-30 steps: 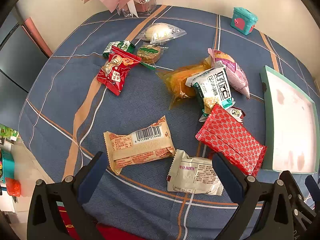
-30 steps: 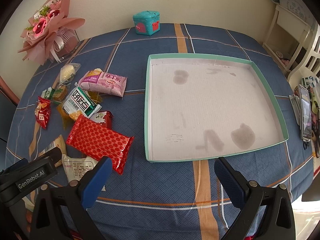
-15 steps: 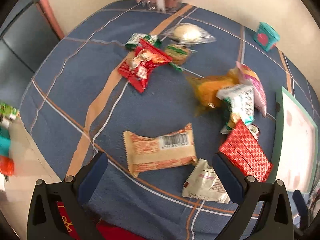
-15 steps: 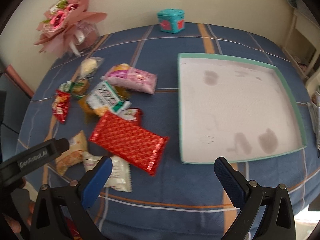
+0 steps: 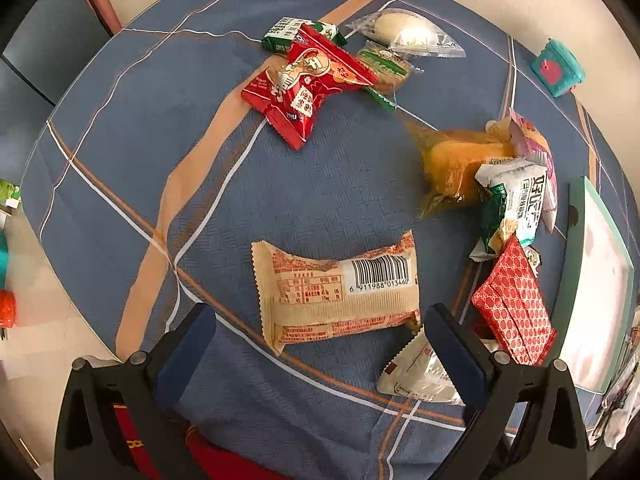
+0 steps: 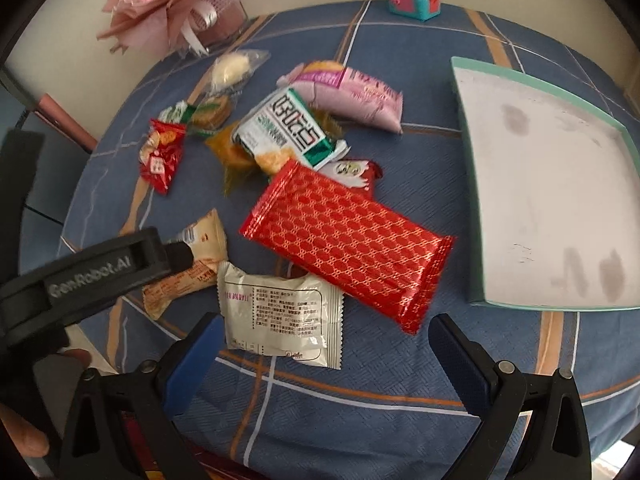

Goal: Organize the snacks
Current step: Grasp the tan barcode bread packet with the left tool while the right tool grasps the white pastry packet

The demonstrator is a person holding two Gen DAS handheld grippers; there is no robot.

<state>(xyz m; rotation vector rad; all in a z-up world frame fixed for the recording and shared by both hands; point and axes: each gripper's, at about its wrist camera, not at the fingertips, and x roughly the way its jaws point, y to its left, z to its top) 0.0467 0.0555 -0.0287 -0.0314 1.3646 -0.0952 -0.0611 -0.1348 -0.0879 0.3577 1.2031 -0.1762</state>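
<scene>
The counter [image 6: 400, 364], draped in blue plaid cloth, is seen carrying everything. At three o'clock in the right wrist view the teal-rimmed tray [image 6: 466, 128] lies empty, presumably set there to receive the snacks. The red patterned packet [image 6: 344, 244] lies centrally, overlapping smaller wrappers. The beige barcode packet [image 5: 336, 288] is framed just ahead of the left tongs [image 5: 320, 340], which are spread wide, likely for grasping it. The white packet [image 6: 280, 312] lies between the released right tongs [image 6: 324, 348]; nothing is held.
</scene>
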